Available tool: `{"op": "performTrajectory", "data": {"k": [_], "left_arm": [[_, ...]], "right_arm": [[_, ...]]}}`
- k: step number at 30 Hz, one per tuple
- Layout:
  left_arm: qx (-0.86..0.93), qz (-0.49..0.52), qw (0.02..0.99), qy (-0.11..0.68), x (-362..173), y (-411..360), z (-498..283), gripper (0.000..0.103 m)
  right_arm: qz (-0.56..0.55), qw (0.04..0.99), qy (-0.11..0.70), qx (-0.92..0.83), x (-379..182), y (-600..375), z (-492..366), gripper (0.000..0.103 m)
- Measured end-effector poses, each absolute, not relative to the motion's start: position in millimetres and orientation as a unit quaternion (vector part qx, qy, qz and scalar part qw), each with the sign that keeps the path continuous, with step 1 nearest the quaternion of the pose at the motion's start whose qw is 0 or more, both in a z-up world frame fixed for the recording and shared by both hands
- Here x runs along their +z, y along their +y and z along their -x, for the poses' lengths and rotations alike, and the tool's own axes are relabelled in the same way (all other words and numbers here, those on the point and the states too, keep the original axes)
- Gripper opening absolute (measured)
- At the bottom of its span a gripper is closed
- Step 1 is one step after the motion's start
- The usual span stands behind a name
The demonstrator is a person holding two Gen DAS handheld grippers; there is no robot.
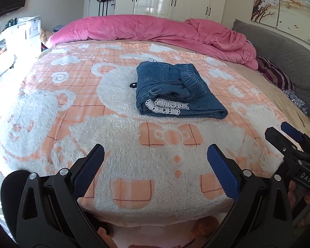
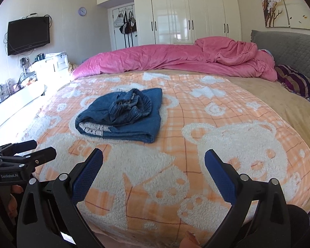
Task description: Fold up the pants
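- Left gripper (image 1: 155, 155) hangs low, jaws spread wide, blue pads bare.
- Right gripper (image 2: 154, 159) sits level beside it, jaws wide apart too, gripping nothing.
- Each gripper shows in the other's view, close together.

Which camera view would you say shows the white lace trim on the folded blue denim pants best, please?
The left wrist view: the white lace trim faces the camera as a long strip on the folded blue denim pants. The right wrist view shows only a shorter, oblique stretch.
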State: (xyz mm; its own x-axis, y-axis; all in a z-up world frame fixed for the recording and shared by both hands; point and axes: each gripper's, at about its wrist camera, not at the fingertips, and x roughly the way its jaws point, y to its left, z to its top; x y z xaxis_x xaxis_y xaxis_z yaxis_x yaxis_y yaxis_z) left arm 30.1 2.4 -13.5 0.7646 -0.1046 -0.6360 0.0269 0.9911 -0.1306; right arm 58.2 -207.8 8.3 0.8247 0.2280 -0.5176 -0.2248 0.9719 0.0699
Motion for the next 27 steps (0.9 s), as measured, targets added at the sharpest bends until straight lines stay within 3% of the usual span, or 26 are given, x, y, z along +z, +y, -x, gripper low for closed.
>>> {"op": "performTrajectory", "data": {"k": [27], "left_arm": [[-0.020, 0.062, 0.928, 0.366, -27.7, 10.6, -42.3, 0.094]], "right_arm": [[0.015, 0.944, 0.307, 0.119, -16.2, -200.8, -75.5, 0.098]]}}
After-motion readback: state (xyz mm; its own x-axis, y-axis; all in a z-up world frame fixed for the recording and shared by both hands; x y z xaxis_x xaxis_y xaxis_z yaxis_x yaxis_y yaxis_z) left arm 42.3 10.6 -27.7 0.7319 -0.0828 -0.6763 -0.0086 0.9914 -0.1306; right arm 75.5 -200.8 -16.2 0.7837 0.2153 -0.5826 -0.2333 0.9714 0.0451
